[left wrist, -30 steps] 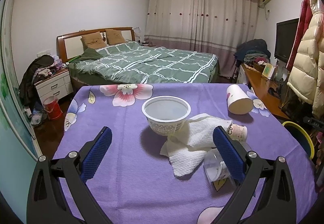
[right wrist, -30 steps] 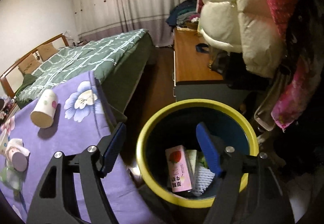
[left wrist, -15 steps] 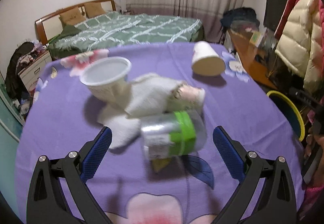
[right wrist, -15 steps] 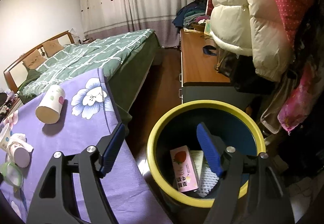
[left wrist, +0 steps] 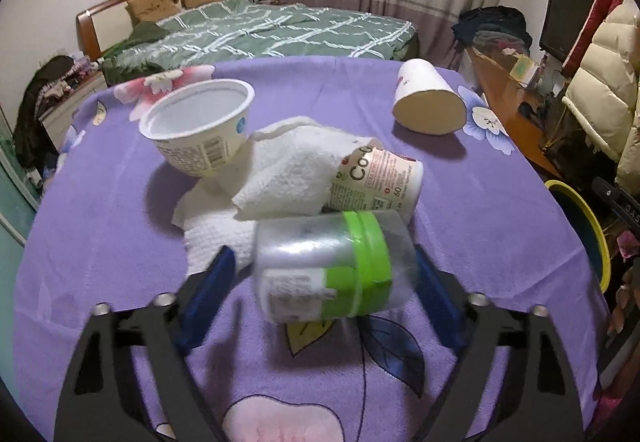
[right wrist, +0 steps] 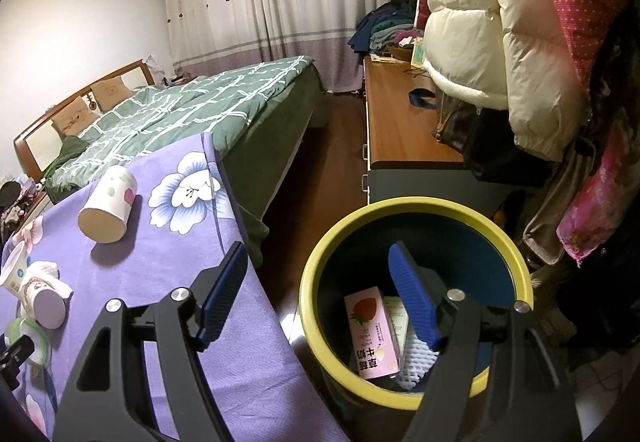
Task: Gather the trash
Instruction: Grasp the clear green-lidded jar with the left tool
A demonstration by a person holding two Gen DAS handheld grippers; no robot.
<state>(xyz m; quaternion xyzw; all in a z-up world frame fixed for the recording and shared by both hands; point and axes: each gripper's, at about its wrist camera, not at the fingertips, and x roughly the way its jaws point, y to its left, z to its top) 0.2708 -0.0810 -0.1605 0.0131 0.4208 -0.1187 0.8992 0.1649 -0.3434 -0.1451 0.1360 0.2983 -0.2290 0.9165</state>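
The left gripper brackets a toppled clear plastic cup, contact unclear; at 3 o'clock, the right gripper, fingers apart, hangs over the yellow-rimmed bin.

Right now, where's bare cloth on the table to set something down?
Free: the left side, left of the tub; the far strip between tub and paper cup; the near right edge toward the bin. Crowded: the middle, where the tub, tissue, bottle and jar cluster.
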